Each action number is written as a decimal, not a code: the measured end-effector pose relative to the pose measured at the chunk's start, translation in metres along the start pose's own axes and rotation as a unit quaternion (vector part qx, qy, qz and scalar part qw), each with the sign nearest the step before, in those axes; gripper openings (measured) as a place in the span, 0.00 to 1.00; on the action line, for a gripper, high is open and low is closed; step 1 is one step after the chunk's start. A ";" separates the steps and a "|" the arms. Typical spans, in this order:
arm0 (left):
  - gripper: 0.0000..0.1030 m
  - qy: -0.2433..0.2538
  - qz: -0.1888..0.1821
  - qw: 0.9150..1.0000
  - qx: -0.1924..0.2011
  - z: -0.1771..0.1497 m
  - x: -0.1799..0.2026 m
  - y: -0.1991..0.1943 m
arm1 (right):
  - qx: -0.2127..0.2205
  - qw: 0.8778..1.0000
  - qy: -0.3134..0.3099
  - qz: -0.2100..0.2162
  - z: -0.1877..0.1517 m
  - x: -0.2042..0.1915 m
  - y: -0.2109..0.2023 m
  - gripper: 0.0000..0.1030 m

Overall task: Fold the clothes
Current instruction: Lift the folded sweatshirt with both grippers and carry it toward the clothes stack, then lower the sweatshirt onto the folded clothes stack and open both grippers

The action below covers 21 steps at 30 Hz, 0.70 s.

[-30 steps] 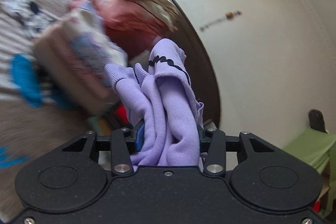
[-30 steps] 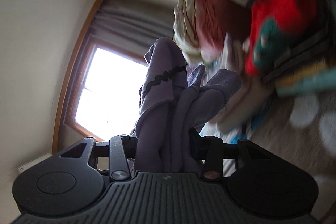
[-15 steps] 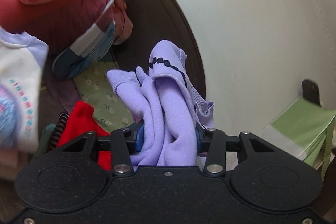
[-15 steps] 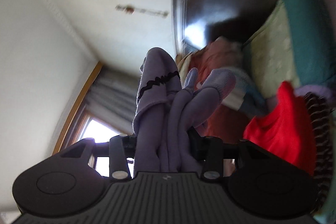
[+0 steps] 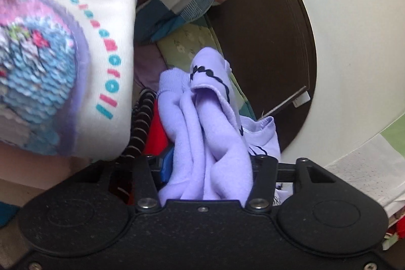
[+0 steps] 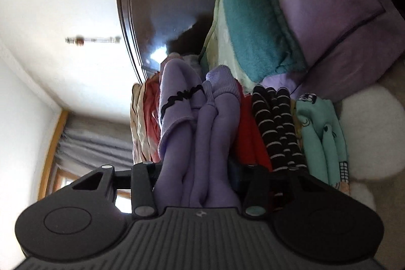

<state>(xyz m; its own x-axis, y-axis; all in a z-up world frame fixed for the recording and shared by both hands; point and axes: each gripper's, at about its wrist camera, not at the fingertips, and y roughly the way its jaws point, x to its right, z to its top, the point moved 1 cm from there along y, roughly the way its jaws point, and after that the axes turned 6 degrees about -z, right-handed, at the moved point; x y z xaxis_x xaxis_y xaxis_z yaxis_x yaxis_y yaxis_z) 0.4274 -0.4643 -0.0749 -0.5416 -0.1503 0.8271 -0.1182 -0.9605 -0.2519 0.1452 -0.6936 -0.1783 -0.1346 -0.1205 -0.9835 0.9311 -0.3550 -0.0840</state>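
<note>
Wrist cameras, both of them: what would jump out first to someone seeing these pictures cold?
A bunched lilac garment with wavy black trim fills the middle of both views, sitting between each gripper's fingers; the left gripper's jaws have just been opening. In the left view a cream top with a sequinned patch looms at left. In the right view, folded red, striped and mint clothes stand in a row.

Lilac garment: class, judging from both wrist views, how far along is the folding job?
Done: the lilac garment is bunched into a folded bundle, and folded clothes already stand in a row. In hand: left tongs and right tongs both hold it, the jaws just easing open. Left: setting it beside the red piece and letting go.
</note>
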 end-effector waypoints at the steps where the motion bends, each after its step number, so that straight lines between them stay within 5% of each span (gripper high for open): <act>1: 0.52 0.018 0.010 1.000 0.009 -0.002 0.008 -0.005 | -0.004 1.000 -0.011 -0.002 0.002 -0.004 0.002 0.48; 6: 0.55 0.125 0.078 0.987 0.062 -0.012 0.055 -0.033 | 0.003 0.995 -0.096 -0.011 -0.004 -0.024 -0.032 0.56; 9: 0.55 0.199 0.128 0.965 0.110 -0.033 0.087 -0.055 | 0.033 0.983 -0.177 -0.031 -0.003 -0.034 -0.063 0.56; 12: 0.56 0.256 0.132 0.944 0.161 -0.059 0.112 -0.068 | 0.080 0.949 -0.303 -0.022 -0.013 -0.058 -0.093 0.56; 16: 0.56 0.315 0.115 0.929 0.157 -0.086 0.126 -0.053 | 0.080 0.889 -0.452 0.014 -0.027 -0.091 -0.082 0.56; 20: 0.55 0.356 0.180 0.911 0.106 -0.092 0.099 -0.008 | 0.003 0.864 -0.503 -0.011 -0.043 -0.091 -0.040 0.55; 21: 0.56 0.362 0.194 0.906 0.107 -0.092 0.089 -0.002 | -0.012 0.867 -0.497 -0.020 -0.045 -0.086 -0.029 0.55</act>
<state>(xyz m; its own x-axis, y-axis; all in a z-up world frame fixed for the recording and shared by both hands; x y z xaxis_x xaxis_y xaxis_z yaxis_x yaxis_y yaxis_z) 0.3035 -0.4545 -0.0472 -0.9208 -0.3672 0.1316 0.3193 -0.9034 -0.2863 0.1448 -0.6309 -0.0987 -0.3828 -0.8524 -0.3563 0.9237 -0.3605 -0.1298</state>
